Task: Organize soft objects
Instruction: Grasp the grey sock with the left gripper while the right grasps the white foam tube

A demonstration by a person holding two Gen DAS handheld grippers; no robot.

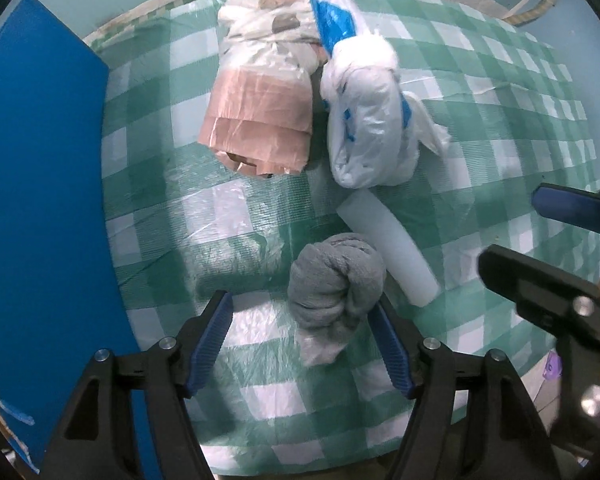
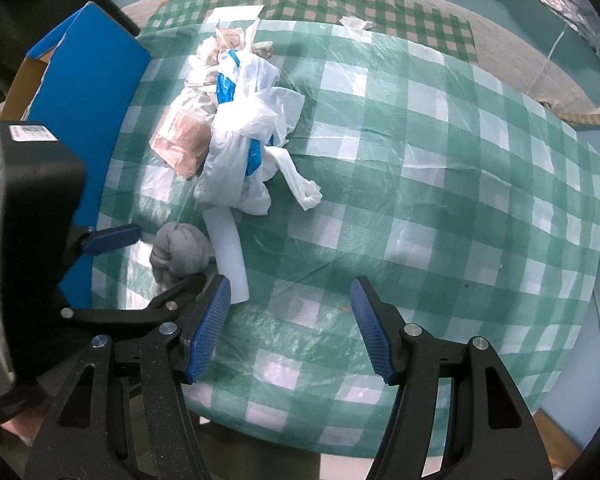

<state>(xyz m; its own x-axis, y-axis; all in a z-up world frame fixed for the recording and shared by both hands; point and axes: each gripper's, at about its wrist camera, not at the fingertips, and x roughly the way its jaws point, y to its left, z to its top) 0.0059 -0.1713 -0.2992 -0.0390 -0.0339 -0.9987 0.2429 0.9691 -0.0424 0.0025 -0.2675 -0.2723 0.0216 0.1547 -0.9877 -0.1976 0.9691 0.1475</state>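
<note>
Left gripper [image 1: 302,342] jaws spread around grey towel [image 1: 336,280] — ungripped.

Dim bluish light, fisheye-warped edges, glare

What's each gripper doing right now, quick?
Left gripper: open, holding nothing, jaws either side of the grey cloth.
Right gripper: open, empty.

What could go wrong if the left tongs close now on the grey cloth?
1. The grey rolled cloth sits toward one finger of the open left tongs, so it may slip out or unroll.
2. The white foam tube lies against the cloth and may roll away.
3. The open right tongs are close by; the two could collide.
</note>
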